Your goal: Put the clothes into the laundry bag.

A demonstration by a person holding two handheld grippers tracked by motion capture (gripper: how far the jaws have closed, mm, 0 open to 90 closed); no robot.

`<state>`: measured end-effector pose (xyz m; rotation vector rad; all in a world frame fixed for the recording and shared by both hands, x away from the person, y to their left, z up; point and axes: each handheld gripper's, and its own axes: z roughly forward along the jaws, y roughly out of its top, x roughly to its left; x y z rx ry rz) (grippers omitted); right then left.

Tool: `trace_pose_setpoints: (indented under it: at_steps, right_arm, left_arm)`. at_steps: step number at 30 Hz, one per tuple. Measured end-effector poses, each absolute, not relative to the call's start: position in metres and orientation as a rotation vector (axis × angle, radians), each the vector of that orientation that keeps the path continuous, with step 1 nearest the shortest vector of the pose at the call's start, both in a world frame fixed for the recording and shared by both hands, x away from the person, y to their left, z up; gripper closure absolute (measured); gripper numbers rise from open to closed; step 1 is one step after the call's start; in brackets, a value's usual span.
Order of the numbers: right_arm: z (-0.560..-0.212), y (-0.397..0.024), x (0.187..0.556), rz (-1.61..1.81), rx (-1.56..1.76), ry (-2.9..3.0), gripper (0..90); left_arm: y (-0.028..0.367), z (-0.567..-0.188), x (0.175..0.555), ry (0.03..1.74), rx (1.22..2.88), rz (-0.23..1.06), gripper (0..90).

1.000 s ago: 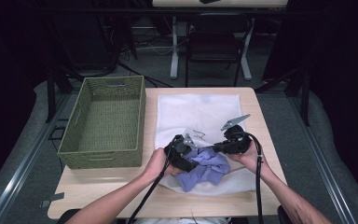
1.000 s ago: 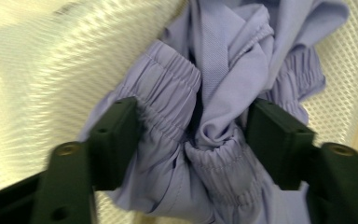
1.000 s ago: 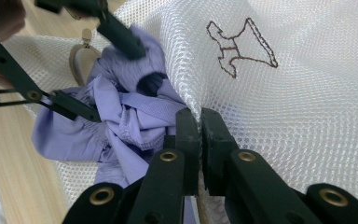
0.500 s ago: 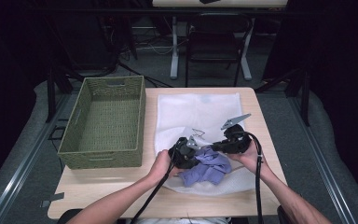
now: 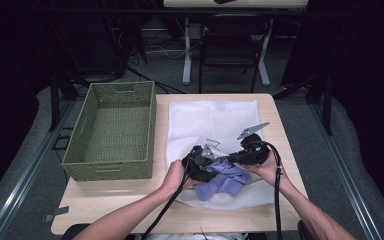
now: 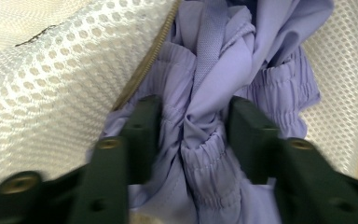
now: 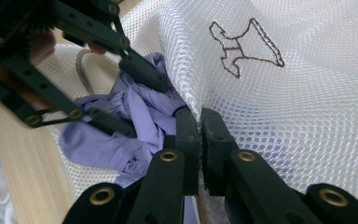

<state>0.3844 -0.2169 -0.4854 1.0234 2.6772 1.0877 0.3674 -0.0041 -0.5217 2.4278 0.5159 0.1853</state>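
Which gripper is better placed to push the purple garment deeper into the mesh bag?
The left gripper: its jaws straddle the purple garment, while the right gripper is clamped on the mesh bag edge.

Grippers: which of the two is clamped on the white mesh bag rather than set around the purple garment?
The right gripper: its jaws pinch the mesh laundry bag's edge. The left gripper has its jaws spread around the purple garment.

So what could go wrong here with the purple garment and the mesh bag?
The left gripper has just been opening, and its jaws stand either side of the bunched purple garment, so the cloth might slip back out. The zipper runs right beside the fabric and could snag it. The right gripper pinches just a narrow fold of the mesh bag, which may pull free.
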Motion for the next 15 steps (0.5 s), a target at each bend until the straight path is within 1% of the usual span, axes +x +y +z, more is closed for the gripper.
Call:
trace_pose_setpoints:
  at_steps: [4, 8, 13, 15]
  right_arm:
    - [-0.485, -0.217, 0.384, 1.086, 1.023, 2.676, 87.4]
    - [-0.484, -0.218, 0.384, 1.086, 1.029, 2.675, 87.4]
    - [-0.485, -0.218, 0.385, 1.082, 1.029, 2.675, 87.4]
    - [-0.485, -0.217, 0.385, 1.084, 1.03, 2.676, 87.4]
  left_arm:
    - [0.0, -0.513, 0.359, 0.495, 2.432, 0.193, 40.0]
    - [0.004, -0.505, 0.352, 0.485, 2.418, 0.221, 36.0]
    - [0.002, -0.514, 0.352, 0.484, 2.449, 0.216, 36.1]
    - [-0.001, -0.522, 0.354, 0.492, 2.478, 0.209, 39.7]
